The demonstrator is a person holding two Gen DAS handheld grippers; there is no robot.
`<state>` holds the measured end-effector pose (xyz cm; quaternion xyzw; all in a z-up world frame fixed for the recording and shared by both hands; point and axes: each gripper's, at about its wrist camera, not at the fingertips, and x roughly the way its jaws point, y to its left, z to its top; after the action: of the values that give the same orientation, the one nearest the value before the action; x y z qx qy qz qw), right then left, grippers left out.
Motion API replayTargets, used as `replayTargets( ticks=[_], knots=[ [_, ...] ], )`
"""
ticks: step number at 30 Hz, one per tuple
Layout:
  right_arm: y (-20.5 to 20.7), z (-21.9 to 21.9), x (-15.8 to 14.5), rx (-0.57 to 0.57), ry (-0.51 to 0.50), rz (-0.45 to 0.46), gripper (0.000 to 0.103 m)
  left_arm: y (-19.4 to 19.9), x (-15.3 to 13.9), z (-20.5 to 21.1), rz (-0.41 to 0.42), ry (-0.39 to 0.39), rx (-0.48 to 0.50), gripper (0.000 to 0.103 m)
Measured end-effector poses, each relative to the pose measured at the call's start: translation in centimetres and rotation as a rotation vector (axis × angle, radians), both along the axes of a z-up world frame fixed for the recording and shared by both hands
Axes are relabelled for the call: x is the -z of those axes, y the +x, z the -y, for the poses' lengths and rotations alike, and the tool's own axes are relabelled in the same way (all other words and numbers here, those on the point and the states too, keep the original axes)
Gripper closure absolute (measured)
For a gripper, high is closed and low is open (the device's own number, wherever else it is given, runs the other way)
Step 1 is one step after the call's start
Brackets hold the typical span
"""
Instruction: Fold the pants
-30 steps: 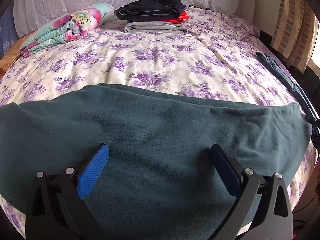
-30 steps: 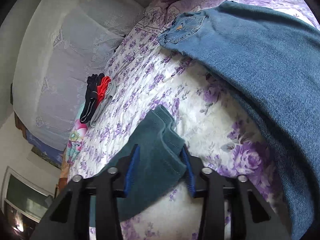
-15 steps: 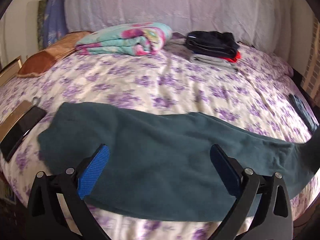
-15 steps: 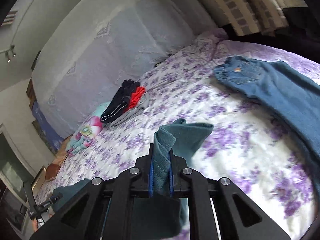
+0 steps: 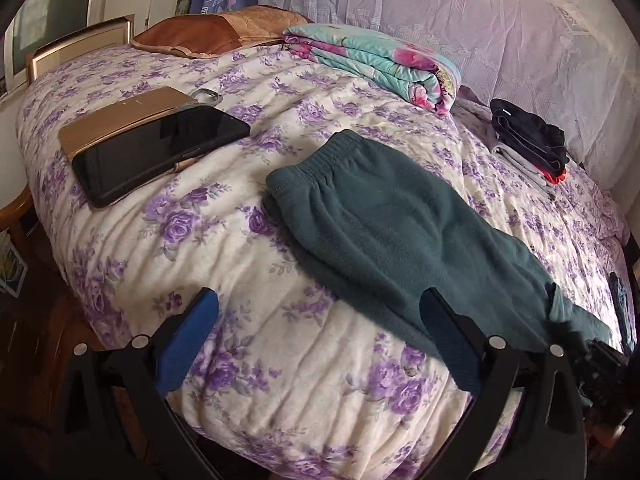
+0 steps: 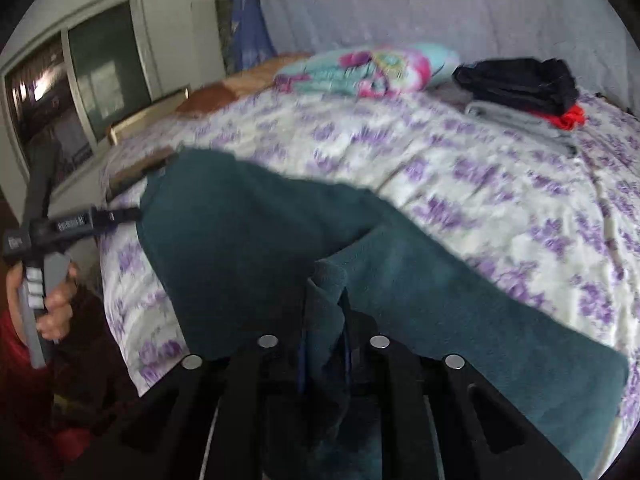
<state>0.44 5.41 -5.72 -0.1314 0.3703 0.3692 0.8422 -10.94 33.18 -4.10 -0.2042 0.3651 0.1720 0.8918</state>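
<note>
Teal fleece pants (image 5: pixel 400 224) are lying across the floral bed (image 5: pixel 248 264), waistband pointing toward 11 o'clock in the left wrist view and legs trailing off toward 4 o'clock. Judged by its nap and drape, the cloth is soft, light and limp; it is likely to sag and bunch when lifted, yet unlikely to slip from rubber pads. Hems and waistband, being thicker, seem the best places to take hold.

Left gripper (image 5: pixel 316 340) is hovering over bare quilt at 6 o'clock, jaws standing wide apart with nothing between them; only its right finger is overlapping the pants' near edge.

Right gripper (image 6: pixel 324 344) is carrying a bunched fold of a leg end (image 6: pixel 326 300) between its blue pads, at 6 o'clock in its own view. Its jaws are opening, with cloth in the narrow gap; whether the pads are pressing on it cannot be told through the blur.

Phone (image 5: pixel 160 148) and folded clothes (image 5: pixel 532 144) are lying well apart from the pants.
</note>
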Motion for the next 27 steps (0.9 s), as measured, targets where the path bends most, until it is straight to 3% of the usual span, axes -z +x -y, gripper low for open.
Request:
replayTargets(
  ticks=[1,2,3,7,10,13,15,18,21,23,25,27],
  knots=[
    [-1.0,0.2,-0.5,-0.016,0.016,0.025,0.063,0.1,0.0,0.1,-0.005,0.007,0.002,0.004],
    [-1.7,0.7,-1.2,-0.041,0.05,0.02,0.041,0.2,0.0,0.2,-0.008,0.012,0.002,0.004],
    [-2.2,1.2,-2.0,-0.063,0.099,0.015,0.037,0.3,0.1,0.2,-0.011,0.015,0.001,0.004],
    [-2.2,4.3,-5.5,0.04,0.198,0.087,0.038,0.9,0.3,0.3,-0.02,0.029,-0.011,0.004],
    [-0.3,5.1,-5.2,0.175,0.102,0.137,0.038,1.0,0.4,0.5,-0.023,0.041,-0.015,0.004],
    [0.6,3.1,-1.3,0.118,-0.018,0.015,0.038,1.1,0.5,0.6,-0.035,0.054,-0.01,0.004],
    [-0.5,1.8,-0.1,0.1,-0.094,0.094,0.034,1.1,0.4,0.6,-0.041,0.056,-0.008,0.004],
    [-0.8,3.4,-2.6,0.121,0.015,0.127,0.037,1.1,0.4,0.4,-0.047,0.041,-0.001,0.004],
    [-0.7,5.2,-4.5,0.196,0.033,0.199,0.035,1.3,0.3,-0.1,-0.047,0.007,0.005,0.004],
    [0.3,5.9,-3.3,0.205,-0.003,0.135,0.027,1.5,0.2,-0.7,-0.045,-0.022,0.004,0.004],
    [1.2,5.7,-0.1,0.184,-0.089,0.05,0.023,2.1,0.3,-1.2,-0.049,-0.034,0.002,0.004],
    [0.8,6.2,-0.5,0.189,-0.036,0.065,0.023,2.9,0.3,-1.4,-0.058,-0.028,0.004,0.004]
  ],
)
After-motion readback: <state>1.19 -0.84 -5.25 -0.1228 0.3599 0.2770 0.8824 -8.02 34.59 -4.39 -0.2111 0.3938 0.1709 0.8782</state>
